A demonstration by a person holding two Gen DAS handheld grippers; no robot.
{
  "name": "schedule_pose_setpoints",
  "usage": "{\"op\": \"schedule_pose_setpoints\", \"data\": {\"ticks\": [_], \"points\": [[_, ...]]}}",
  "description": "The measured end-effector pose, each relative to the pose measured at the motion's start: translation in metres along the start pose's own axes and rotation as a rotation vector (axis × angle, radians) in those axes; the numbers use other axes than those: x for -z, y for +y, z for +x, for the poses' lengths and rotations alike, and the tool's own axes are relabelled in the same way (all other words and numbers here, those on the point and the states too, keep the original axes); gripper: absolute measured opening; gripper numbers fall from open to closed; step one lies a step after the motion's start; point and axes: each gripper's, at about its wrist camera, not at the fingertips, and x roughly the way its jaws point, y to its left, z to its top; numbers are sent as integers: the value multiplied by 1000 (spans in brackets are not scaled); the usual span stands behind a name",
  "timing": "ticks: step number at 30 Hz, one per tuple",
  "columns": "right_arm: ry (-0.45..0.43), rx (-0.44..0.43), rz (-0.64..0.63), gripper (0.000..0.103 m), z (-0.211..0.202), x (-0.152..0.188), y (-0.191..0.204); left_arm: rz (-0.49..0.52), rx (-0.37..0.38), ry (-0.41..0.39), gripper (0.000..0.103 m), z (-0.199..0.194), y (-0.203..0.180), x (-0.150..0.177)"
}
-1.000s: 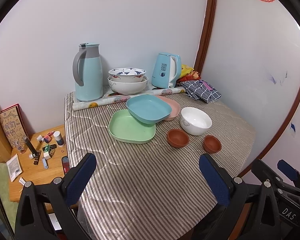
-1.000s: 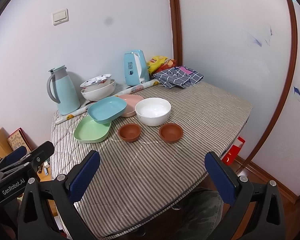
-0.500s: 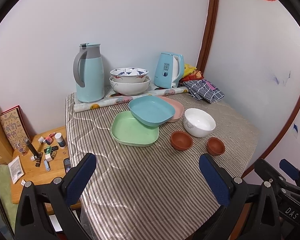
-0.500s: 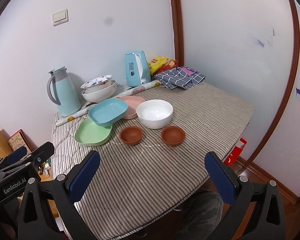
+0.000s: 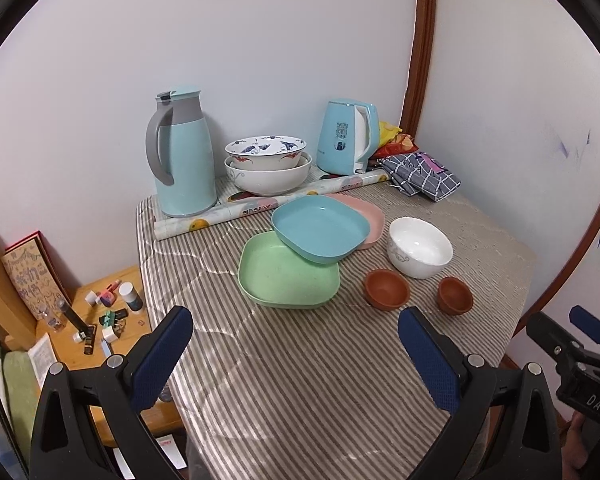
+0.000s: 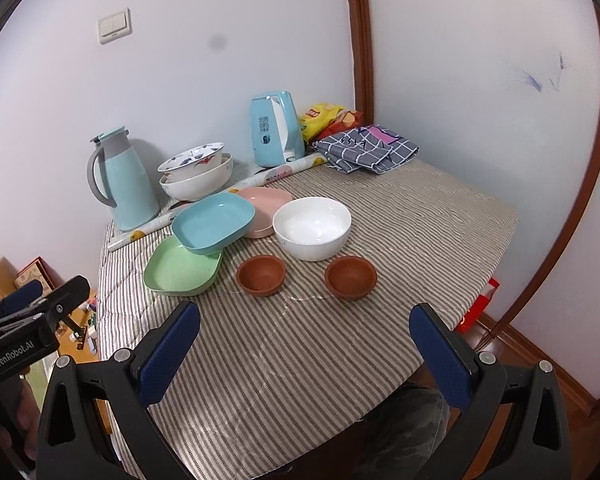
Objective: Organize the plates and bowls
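Note:
On the striped table a blue plate (image 5: 320, 227) rests tilted on a green plate (image 5: 286, 274) and a pink plate (image 5: 366, 216). A white bowl (image 5: 420, 252) and two small brown bowls (image 5: 386, 290) (image 5: 455, 295) stand in front. Two stacked patterned bowls (image 5: 266, 162) sit at the back. The same dishes show in the right wrist view: blue plate (image 6: 214, 222), white bowl (image 6: 312, 226), brown bowls (image 6: 260, 275) (image 6: 351, 277). My left gripper (image 5: 296, 342) and right gripper (image 6: 306, 340) are open, empty, above the near table edge.
A blue thermos jug (image 5: 182, 158), a blue kettle (image 5: 348, 142), a rolled sheet (image 5: 268, 204), a checked cloth (image 5: 420, 176) and snack bags (image 6: 326, 118) stand along the back. A low wooden side table (image 5: 100, 320) with small items stands left. Walls close the back and right.
Both grippers have moved slightly forward toward the table; the dishes appear a little larger. Nothing on the table has moved.

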Motion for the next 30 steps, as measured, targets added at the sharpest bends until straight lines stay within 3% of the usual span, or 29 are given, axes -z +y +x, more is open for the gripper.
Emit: {"op": "schedule_pose_setpoints", "data": {"ticks": [10,16,22,30], "points": [[9,-18,-38,103,17,-15,10,104,-21,58,103,24,3,-15],[21,-31,-46,103,35,-28,16,61,20,64,103,36,11,-22],[30,-38,-53,103,52,-40,20,62,-26,58,103,55,18,-38],[57,-50,-67,103,86,-57,26,5,-33,123,103,98,38,-51]]}}
